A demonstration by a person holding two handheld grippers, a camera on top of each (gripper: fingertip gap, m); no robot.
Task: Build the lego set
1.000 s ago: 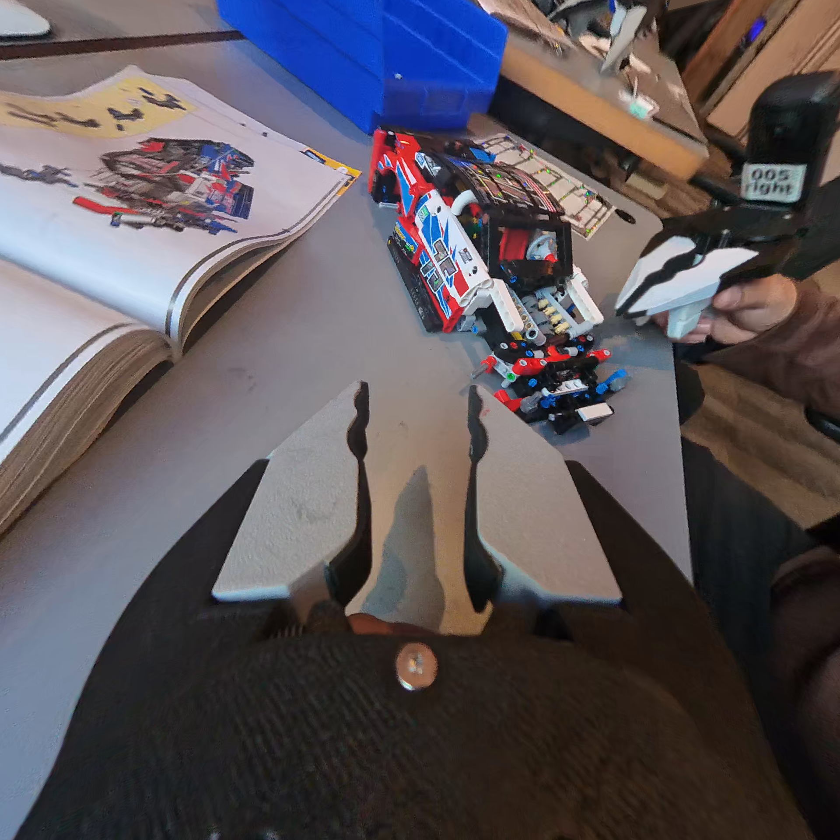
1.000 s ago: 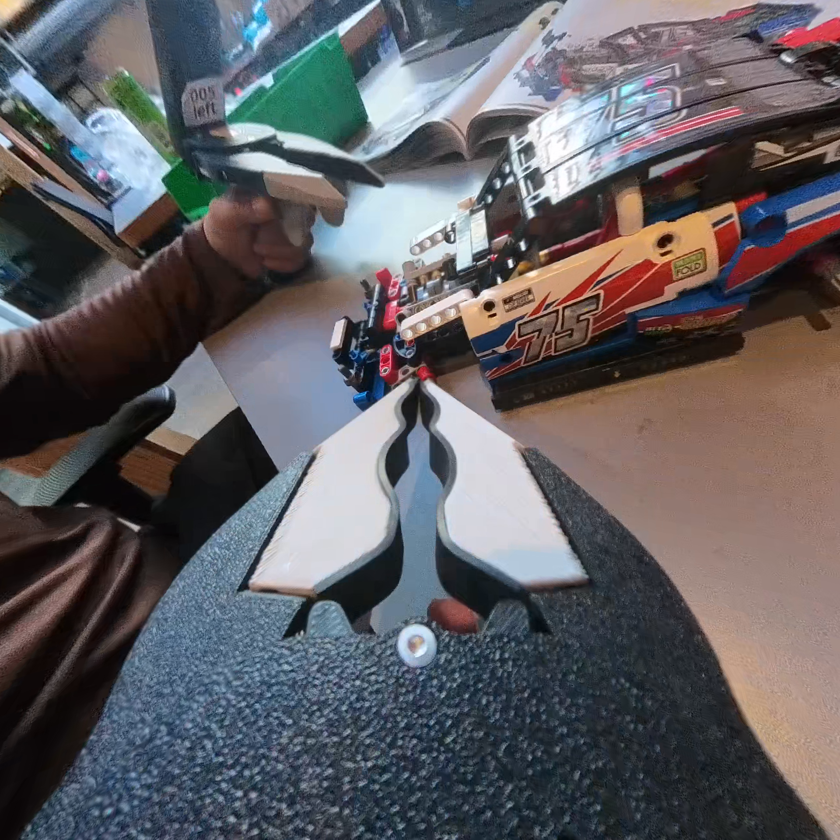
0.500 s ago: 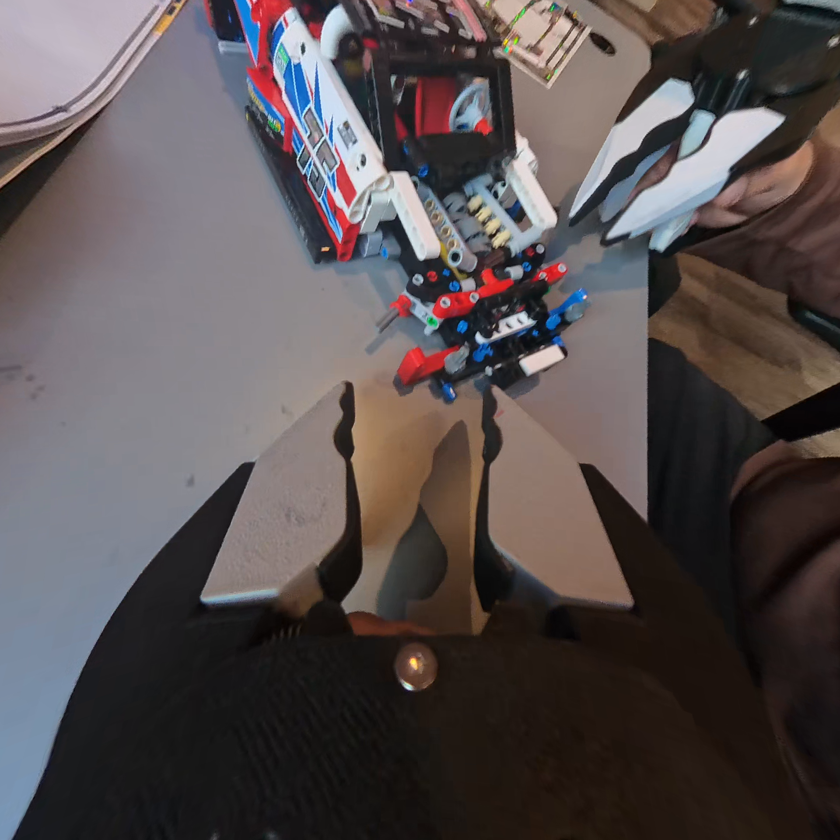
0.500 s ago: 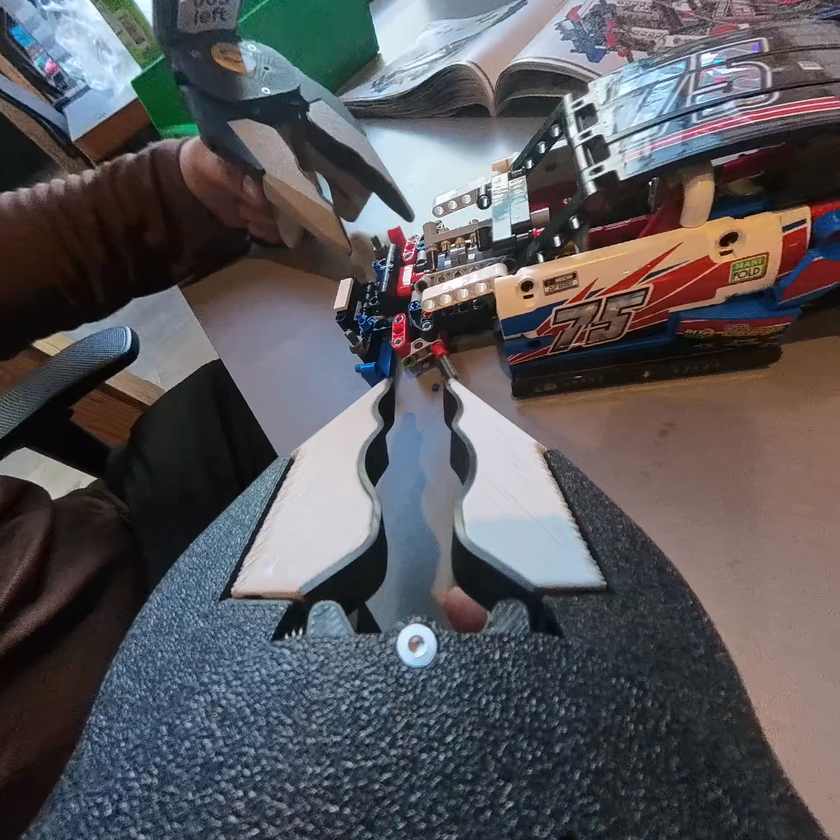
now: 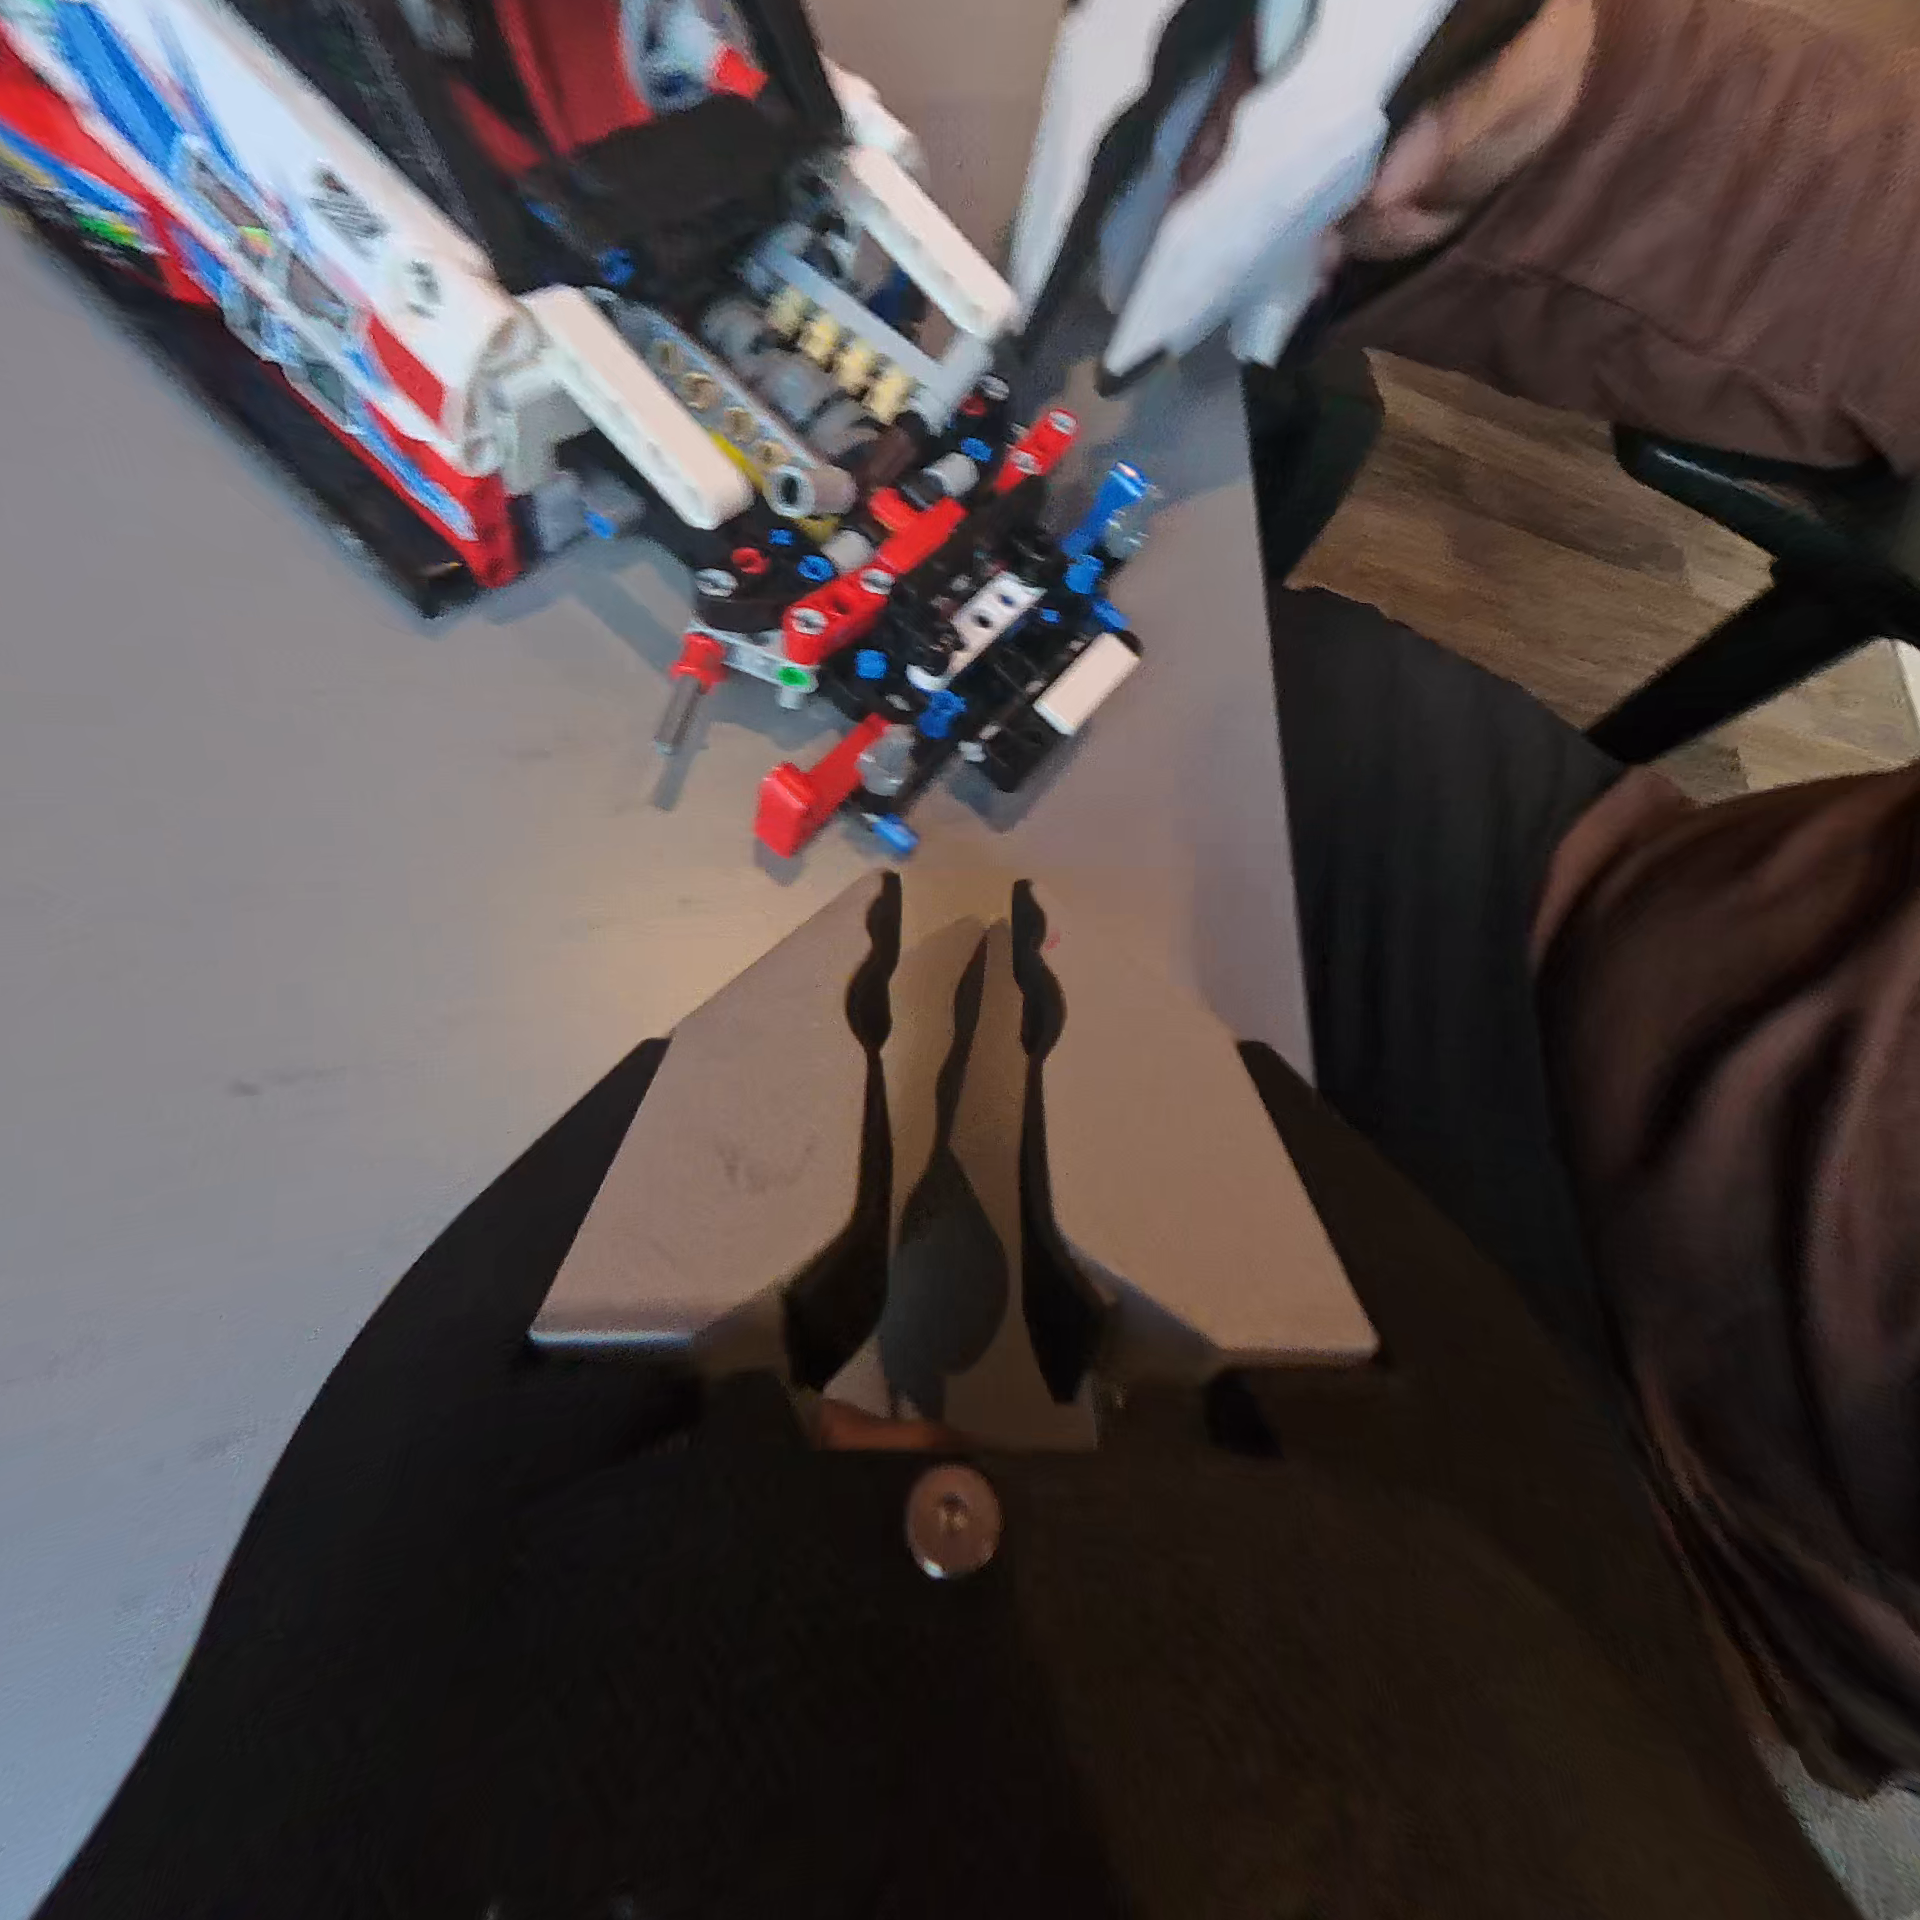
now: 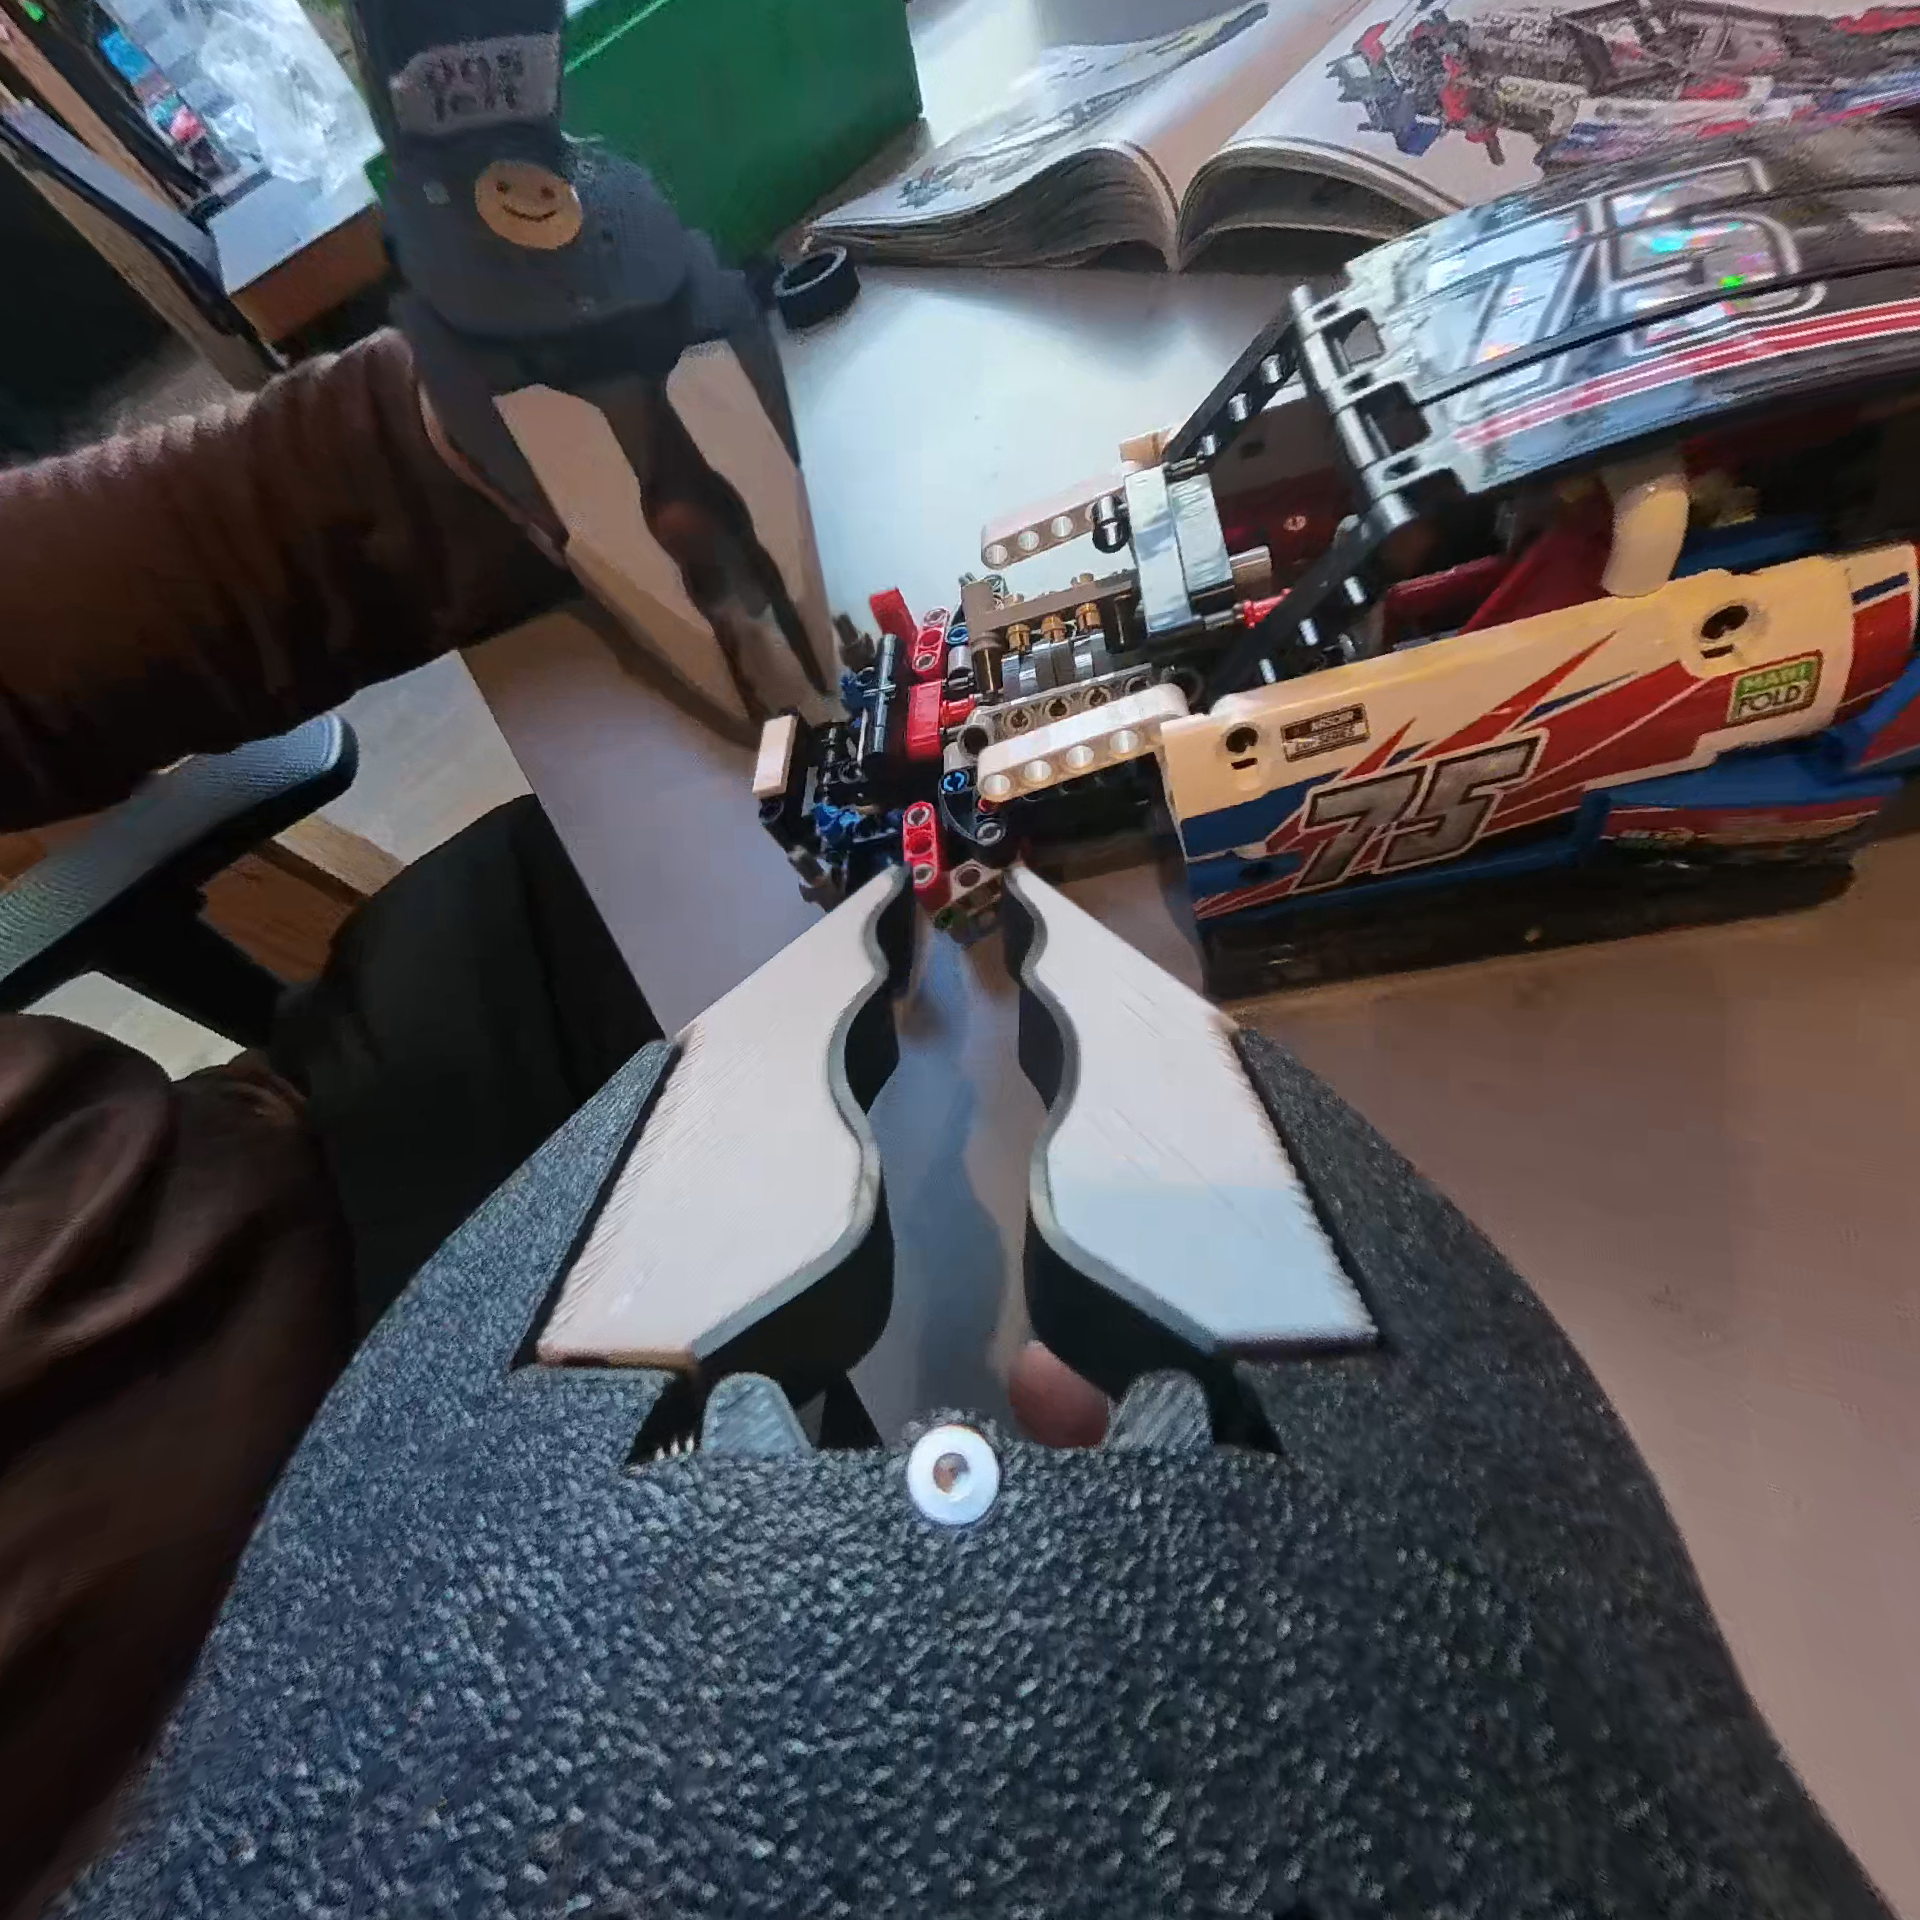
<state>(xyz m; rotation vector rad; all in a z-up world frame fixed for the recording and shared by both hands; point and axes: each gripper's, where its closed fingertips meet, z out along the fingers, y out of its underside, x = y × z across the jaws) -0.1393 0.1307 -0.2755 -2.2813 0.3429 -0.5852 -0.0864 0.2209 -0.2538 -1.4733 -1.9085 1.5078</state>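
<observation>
Grey tabletop (image 6: 1558, 1195) carries the lego car (image 6: 1455, 748) ahead; my right gripper (image 6: 956, 894) and left gripper (image 5: 951, 883) both gape empty beside its exposed front assembly (image 5: 914, 623). A careless nudge could dislodge pieces.

Green bin (image 6: 727, 94) at back-left, small black ring (image 6: 818, 278) (tyre-like) just beside it on grey table (image 6: 1558, 1195); chair armrest (image 6: 177, 821) at left.

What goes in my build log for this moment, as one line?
left gripper: open, empty | right gripper: open, empty | both at exposed black-and-red front frame of red, white and blue lego car
</observation>
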